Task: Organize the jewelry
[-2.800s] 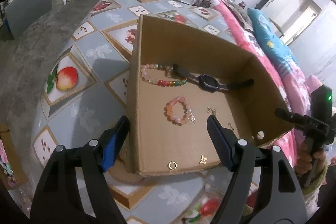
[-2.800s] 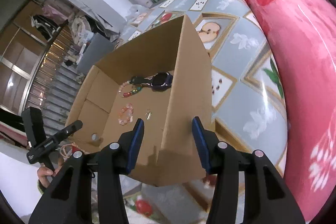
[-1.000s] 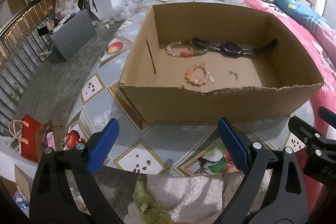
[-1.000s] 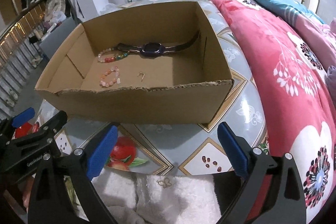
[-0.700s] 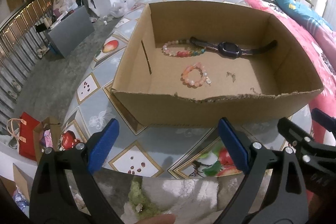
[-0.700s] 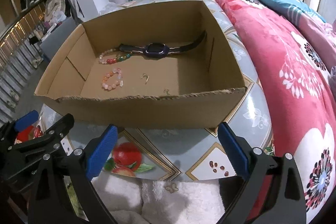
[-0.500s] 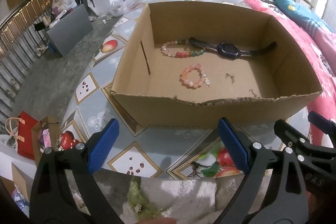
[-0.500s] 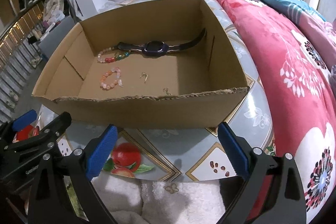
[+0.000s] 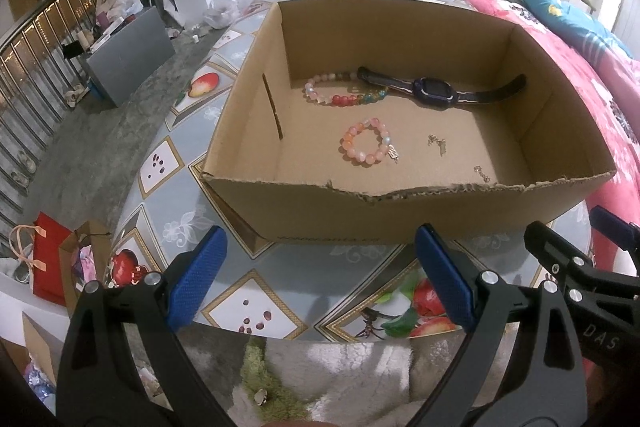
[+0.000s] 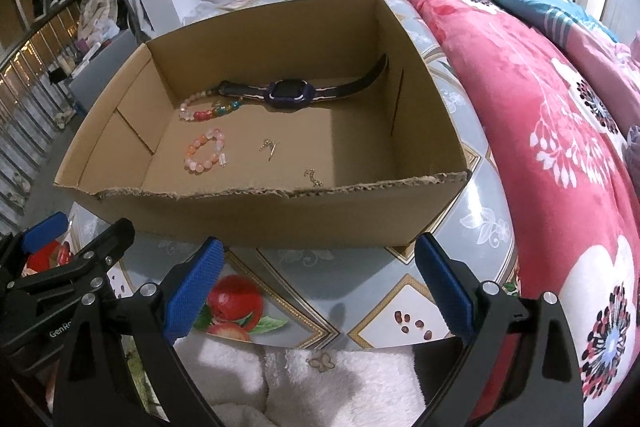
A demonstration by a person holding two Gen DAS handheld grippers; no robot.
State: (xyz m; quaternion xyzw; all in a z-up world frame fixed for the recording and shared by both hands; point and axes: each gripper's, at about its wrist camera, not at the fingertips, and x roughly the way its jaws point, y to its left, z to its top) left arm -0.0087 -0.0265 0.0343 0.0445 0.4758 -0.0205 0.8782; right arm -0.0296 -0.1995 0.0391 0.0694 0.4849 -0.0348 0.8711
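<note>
Jewelry lying inside cardboard box (image 9: 400, 211) on surface (image 9: 256, 283): multicolour bead bracelet (image 9: 344, 91) and watch (image 9: 434, 90) along far wall, pink bead bracelet (image 9: 366, 142) mid-floor, two small gold pieces (image 9: 438, 143) nearer front.

Compared with 2.8 s ago: both units now sitting back from box, no longer straddling its walls. Left hand-held gripper (image 9: 320, 279) spread, holding nothing. Right hand-held gripper (image 10: 320, 283) likewise spread, holding nothing.

Indicating, probably, box placement finished and sorting nearing completion.
</note>
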